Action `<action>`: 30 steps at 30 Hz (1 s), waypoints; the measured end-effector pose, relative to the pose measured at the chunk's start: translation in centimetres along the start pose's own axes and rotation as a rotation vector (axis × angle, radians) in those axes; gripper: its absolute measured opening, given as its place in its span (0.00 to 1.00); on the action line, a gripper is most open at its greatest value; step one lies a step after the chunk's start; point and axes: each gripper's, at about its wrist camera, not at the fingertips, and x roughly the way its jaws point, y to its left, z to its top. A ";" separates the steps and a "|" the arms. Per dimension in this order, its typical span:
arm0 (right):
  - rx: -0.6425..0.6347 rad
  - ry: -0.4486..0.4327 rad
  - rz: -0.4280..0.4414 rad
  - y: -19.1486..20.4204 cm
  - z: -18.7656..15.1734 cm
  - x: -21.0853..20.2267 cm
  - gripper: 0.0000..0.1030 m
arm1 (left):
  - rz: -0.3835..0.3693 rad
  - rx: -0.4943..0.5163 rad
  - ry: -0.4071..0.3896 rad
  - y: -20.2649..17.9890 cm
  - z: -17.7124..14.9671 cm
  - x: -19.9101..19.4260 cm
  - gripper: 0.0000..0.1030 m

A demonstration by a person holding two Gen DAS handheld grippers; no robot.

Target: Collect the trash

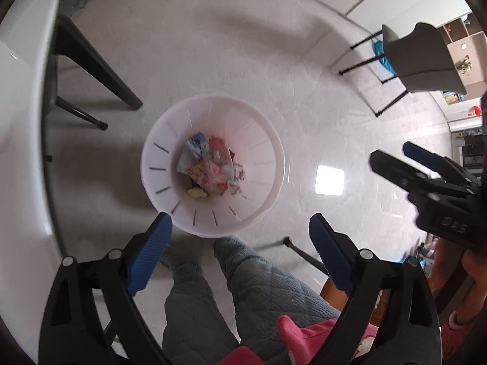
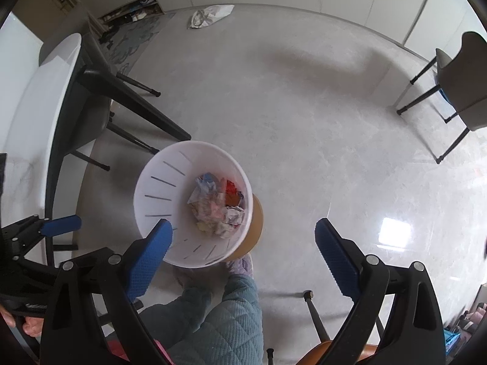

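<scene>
a round white plastic bin with slotted walls stands on the pale grey floor, just beyond the person's quilted grey-blue legs. at its bottom lies a heap of crumpled colourful wrappers and paper trash. the left gripper hangs over the bin's near rim, released, nothing between its blue pads. the right gripper, also released and empty, hangs above the bin's near right side.

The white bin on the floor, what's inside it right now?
The bin holds a heap of crumpled wrappers, blue, red and pale, with a yellowish scrap at the heap's edge. The heap covers the bottom, so anything beneath it cannot be seen.
</scene>
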 end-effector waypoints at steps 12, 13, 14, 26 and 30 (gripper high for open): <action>-0.220 -0.074 0.118 10.5 3.0 -3.5 0.91 | 0.124 -0.182 -0.315 5.2 -2.7 -12.8 0.92; -0.256 -0.084 0.136 12.2 3.2 -4.0 0.94 | 0.144 -0.213 -0.353 6.2 -3.3 -14.3 0.92; -0.297 -0.095 0.150 14.1 3.4 -4.7 0.96 | 0.168 -0.253 -0.394 7.3 -4.0 -16.1 0.92; -0.678 -0.375 0.460 36.1 7.1 -19.7 0.97 | 0.603 -0.589 -0.854 15.4 -13.7 -39.3 0.92; -0.741 -0.522 0.518 40.9 8.5 -27.1 0.97 | 0.737 -0.610 -0.988 14.7 -15.6 -47.0 0.92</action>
